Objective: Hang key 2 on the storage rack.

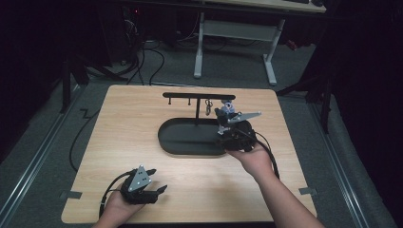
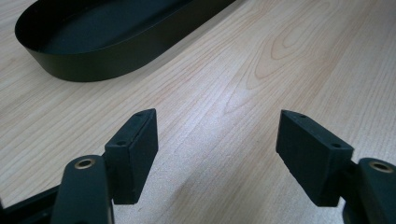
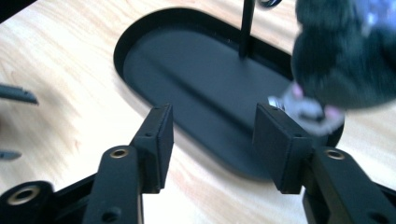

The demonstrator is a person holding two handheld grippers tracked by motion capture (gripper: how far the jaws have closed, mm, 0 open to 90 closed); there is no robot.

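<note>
A black oval tray (image 1: 176, 142) lies mid-table with a thin T-shaped black rack (image 1: 197, 96) rising from it. A small metal ring (image 1: 208, 107) hangs from the rack's bar. A dark fuzzy plush charm (image 1: 227, 110) with grey and pink bits sits under the bar's right end. I cannot tell whether it hangs there. My right gripper (image 1: 222, 128) is over the tray's right end, open. Nothing is between its jaws (image 3: 212, 135), and the blurred charm (image 3: 341, 60) lies just beyond the right jaw. My left gripper (image 1: 159, 180) rests open near the front edge, over bare wood (image 2: 217, 135).
The wooden table (image 1: 133, 118) has bare room to the left of and in front of the tray (image 2: 93, 60). A cable trails from each gripper. Beyond the table stand a white desk frame (image 1: 233, 47) and loose cables on the floor.
</note>
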